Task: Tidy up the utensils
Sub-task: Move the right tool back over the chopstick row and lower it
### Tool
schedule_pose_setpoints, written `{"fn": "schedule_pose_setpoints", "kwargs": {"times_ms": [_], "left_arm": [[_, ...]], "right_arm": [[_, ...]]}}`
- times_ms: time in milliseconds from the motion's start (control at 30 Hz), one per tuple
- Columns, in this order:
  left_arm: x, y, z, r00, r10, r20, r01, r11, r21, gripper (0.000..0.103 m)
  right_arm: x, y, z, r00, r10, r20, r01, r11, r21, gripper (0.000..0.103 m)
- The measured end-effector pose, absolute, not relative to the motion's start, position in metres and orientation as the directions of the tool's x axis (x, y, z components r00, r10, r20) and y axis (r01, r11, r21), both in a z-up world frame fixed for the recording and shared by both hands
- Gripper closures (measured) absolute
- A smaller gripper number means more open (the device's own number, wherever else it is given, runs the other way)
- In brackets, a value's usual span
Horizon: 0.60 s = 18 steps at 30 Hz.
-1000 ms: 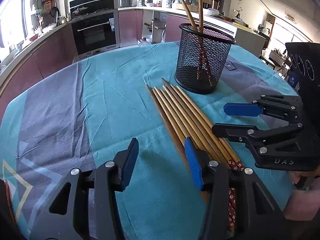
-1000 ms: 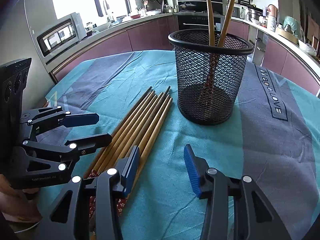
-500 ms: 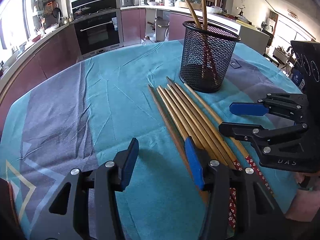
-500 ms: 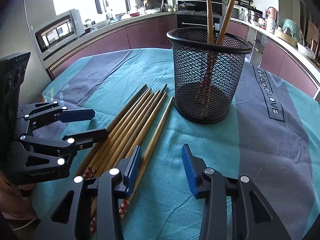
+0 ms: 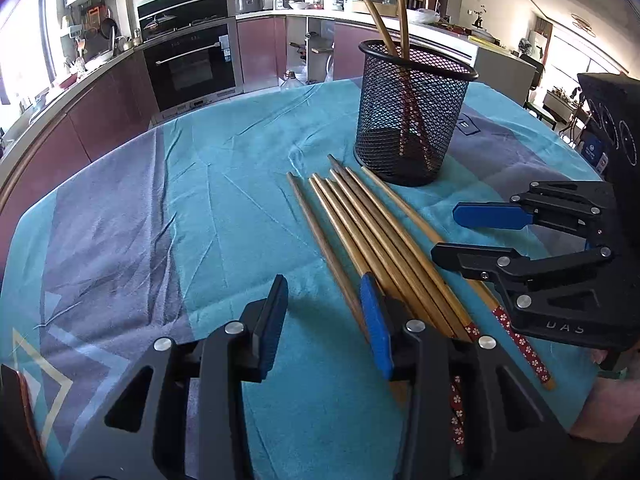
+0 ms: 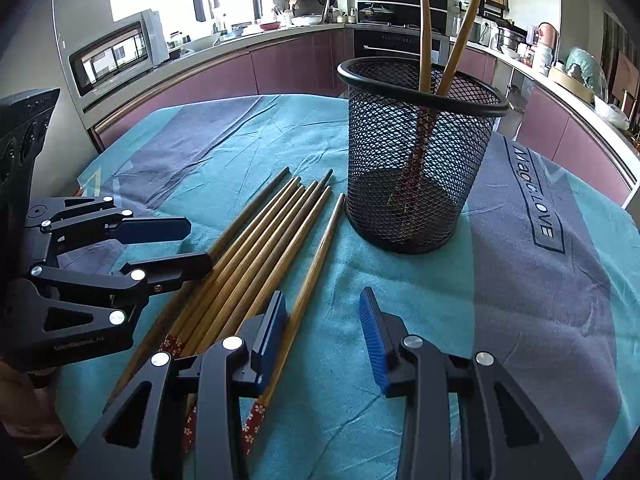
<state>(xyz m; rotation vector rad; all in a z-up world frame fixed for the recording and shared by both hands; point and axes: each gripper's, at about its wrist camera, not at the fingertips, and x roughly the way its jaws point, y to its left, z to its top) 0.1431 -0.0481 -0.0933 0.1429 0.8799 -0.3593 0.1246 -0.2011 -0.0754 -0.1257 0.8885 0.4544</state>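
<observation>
Readable lettering

"Magic LOVE" on the tablecloth (image 6: 536,192), right of frame; "DAS" on the right tool (image 5: 472,236); "GenRobot.AI", hard to read, on the left tool (image 6: 176,246).

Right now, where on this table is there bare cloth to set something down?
Free: the tablecloth left of the loose chopsticks, toward the oven side; also the grey cloth right of the mesh holder. Crowded: between the holder, the chopsticks, and both grippers, left and right.

Table with teal and grey cloth (image 5: 208,208)

On it lie loose chopsticks (image 5: 372,240) side by side, near them a black mesh cup (image 5: 412,120) standing upright.
</observation>
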Motion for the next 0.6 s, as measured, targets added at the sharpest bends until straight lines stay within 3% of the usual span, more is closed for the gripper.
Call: {"fn": "schedule_pose_setpoints", "kwargs": {"times_ms": [167,433,600], "left_arm": [[0.151,-0.052,-0.096,0.577,-0.245,-0.779,0.366,0.930,-0.021,0.072],[0.160,-0.057,-0.095,0.571,-0.247,-0.783,0.355,0.934,-0.035,0.090],[0.161,-0.058,-0.096,0.571,-0.251,-0.782,0.344,0.937,-0.050,0.090]], "right_arm": [[0.127,-0.198,-0.075,0.543,0.329,-0.773,-0.434,0.897,0.077,0.067],[0.135,-0.195,-0.076,0.536,0.344,-0.771,-0.434,0.896,0.097,0.079],[0.136,-0.198,-0.076,0.531,0.354,-0.770,-0.430,0.895,0.115,0.083]]}}
